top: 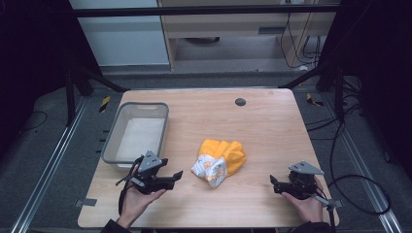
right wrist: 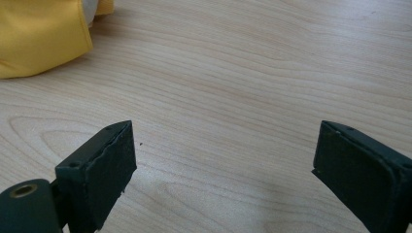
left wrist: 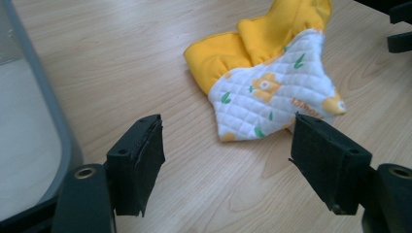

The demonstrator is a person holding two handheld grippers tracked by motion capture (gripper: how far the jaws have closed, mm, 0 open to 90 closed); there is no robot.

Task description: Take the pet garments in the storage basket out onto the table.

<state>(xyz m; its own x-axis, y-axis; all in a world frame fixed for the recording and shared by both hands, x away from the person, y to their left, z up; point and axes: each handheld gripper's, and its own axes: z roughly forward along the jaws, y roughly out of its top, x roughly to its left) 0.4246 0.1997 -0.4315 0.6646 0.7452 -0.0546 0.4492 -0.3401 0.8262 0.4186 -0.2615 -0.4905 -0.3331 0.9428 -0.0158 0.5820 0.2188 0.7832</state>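
Both grippers, left gripper [top: 176,176] and right gripper [top: 273,183], gape wide and empty over the pale wood-grain table [top: 262,126]; a crumpled yellow quilted cloth [top: 218,158] lies between them, a grey plastic bin [top: 138,133] just beyond the left.

Two hands come in from the near edge, each holding a black two-jaw gripper low and roughly level. The left gripper [top: 176,175] points right with jaws wide apart, nothing between them. The right gripper [top: 273,184] points left, jaws likewise spread and empty.
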